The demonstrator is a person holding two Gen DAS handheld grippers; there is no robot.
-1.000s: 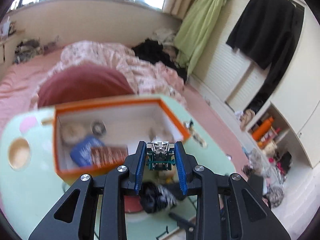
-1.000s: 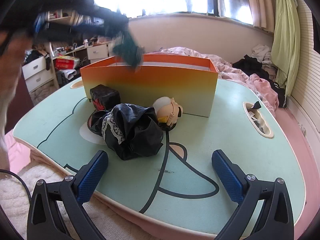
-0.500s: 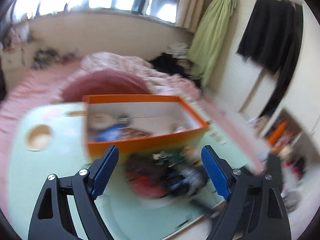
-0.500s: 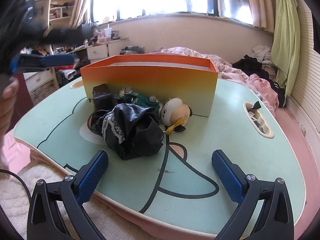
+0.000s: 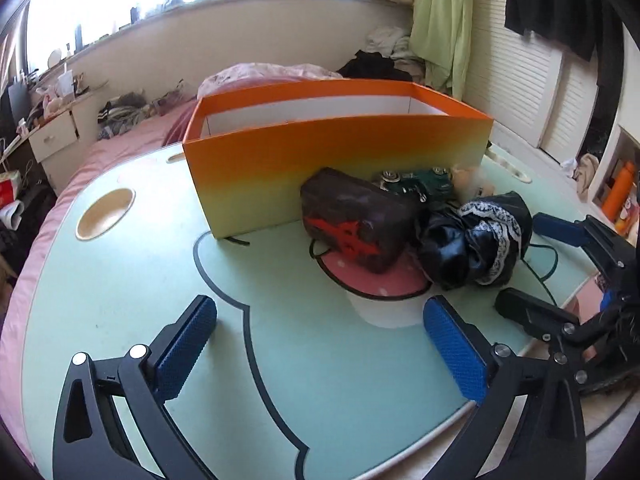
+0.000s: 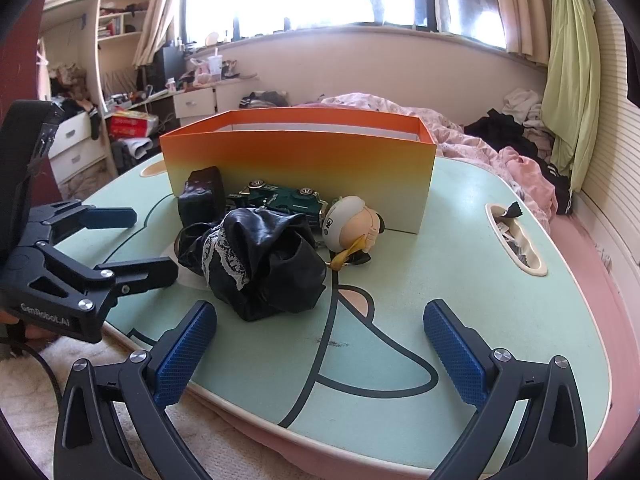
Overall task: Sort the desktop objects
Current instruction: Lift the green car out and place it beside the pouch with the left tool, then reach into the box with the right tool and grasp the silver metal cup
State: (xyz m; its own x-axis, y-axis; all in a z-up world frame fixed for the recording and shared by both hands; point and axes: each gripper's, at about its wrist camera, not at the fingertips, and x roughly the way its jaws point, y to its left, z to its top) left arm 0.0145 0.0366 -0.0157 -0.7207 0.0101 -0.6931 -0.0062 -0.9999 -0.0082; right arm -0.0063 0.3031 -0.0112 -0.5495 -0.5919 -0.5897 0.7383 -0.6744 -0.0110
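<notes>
An orange box stands on the green table. In front of it lie a dark pouch with a red mark, a green toy car, a black lace-trimmed bundle and a small doll head. My left gripper is open and empty over the table's near side; it also shows in the right wrist view. My right gripper is open and empty at the table's front edge, just short of the bundle; it also shows in the left wrist view.
A round cup hole is at the table's left and an oval slot with scraps at its right. A bed with pink bedding lies behind. Drawers and clutter stand at the left.
My left gripper has opened and let go of the green toy car, which now lies in front of the box. The gripper has dropped low and back. The right gripper has stayed still.
</notes>
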